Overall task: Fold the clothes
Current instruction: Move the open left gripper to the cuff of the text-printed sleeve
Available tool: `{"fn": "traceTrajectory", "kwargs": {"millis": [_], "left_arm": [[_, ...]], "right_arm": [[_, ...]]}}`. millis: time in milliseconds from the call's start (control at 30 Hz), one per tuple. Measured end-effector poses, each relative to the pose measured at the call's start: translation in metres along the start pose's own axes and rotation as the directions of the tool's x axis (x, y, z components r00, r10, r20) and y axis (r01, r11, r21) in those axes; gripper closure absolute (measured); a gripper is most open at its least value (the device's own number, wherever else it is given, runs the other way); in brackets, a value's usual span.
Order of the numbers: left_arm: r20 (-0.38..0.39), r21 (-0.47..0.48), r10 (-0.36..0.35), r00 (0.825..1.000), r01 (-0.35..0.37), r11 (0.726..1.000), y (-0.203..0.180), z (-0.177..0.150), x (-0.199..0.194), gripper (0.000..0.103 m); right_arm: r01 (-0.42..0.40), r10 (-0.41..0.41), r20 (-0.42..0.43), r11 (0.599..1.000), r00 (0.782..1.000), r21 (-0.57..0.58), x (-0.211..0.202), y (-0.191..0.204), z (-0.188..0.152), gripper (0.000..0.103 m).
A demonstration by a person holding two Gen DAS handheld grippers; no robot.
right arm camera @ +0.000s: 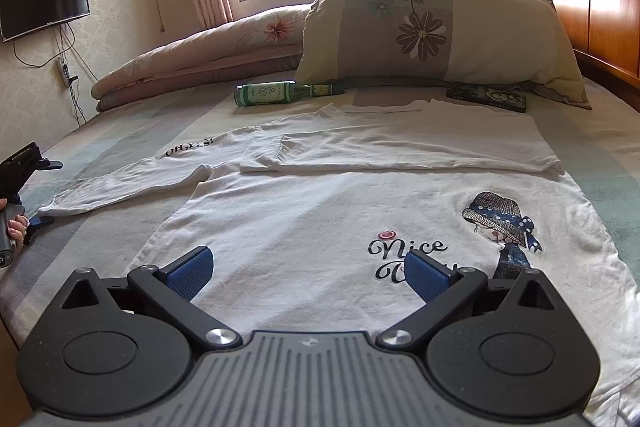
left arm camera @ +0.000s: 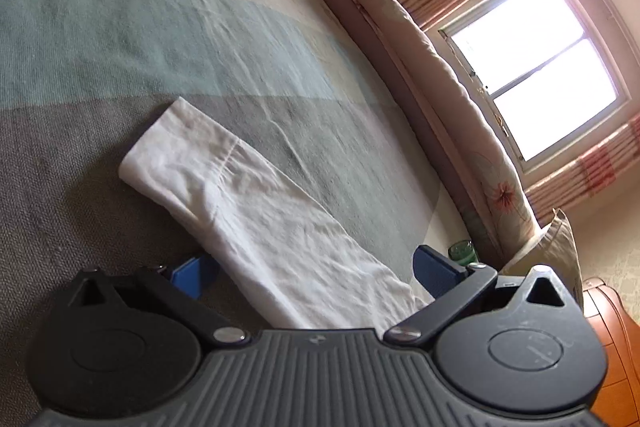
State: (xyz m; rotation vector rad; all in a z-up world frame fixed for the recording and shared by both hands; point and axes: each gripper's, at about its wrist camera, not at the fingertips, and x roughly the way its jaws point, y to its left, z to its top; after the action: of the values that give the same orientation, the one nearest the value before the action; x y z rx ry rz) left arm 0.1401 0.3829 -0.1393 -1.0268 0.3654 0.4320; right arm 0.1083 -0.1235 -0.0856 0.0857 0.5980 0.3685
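Two grippers, both spread wide, holding nothing: right gripper [right arm camera: 308, 269] over the white shirt [right arm camera: 320, 211], spread flat on the bed [right arm camera: 120, 131]; left gripper [left arm camera: 314, 273] straddling the shirt's outstretched sleeve [left arm camera: 240, 195]. Beyond: green bottle [right arm camera: 280, 93], dark case [right arm camera: 486, 97], flowered pillow [right arm camera: 432, 27], rolled quilt [right arm camera: 192, 55].

shirt [right arm camera: 320, 227]: white, long-sleeved | flat on bed, print up ("Nice", girl in hat) | far side folded over body | sleeve [left arm camera: 240, 195] stretched out sideways, "OH,YES!" lettering
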Motion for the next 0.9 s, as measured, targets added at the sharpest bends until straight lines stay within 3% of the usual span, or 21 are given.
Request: {"fn": "traceTrajectory", "kwargs": {"millis": [100,267,300,467,667,900], "left_arm": [[0.037,-0.031,0.028,0.999,-0.026,0.999,-0.006,-0.006,0.002,0.001],[-0.134,0.068,-0.077,0.988,0.087,0.994,-0.031,-0.028,0.018,0.001],[-0.137,0.101,-0.065,0.988,0.08,0.992,-0.037,-0.03,0.021,0.001],[-0.052,0.039,-0.057,0.997,0.059,0.998,-0.025,-0.016,0.022,0.001],[-0.121,0.06,-0.088,0.989,0.096,0.994,-0.03,-0.026,0.015,0.001],[-0.004,0.041,-0.051,0.999,0.051,0.998,-0.034,-0.018,0.032,0.001]], "right_arm": [[-0.003,0.003,0.005,1.0,1.0,0.002,0.0,0.0,0.0,0.0],[-0.007,0.007,0.005,1.0,1.0,0.005,0.002,0.0,0.0,0.0],[-0.006,0.006,0.0,1.0,1.0,0.007,0.003,0.0,0.0,0.0],[0.003,-0.003,0.018,1.0,1.0,-0.007,-0.001,0.001,0.0,0.0],[-0.008,0.007,0.013,1.0,1.0,0.026,0.003,-0.003,0.001,0.0],[0.011,-0.011,0.016,0.999,1.0,-0.034,0.005,0.007,-0.002,0.0]]}}
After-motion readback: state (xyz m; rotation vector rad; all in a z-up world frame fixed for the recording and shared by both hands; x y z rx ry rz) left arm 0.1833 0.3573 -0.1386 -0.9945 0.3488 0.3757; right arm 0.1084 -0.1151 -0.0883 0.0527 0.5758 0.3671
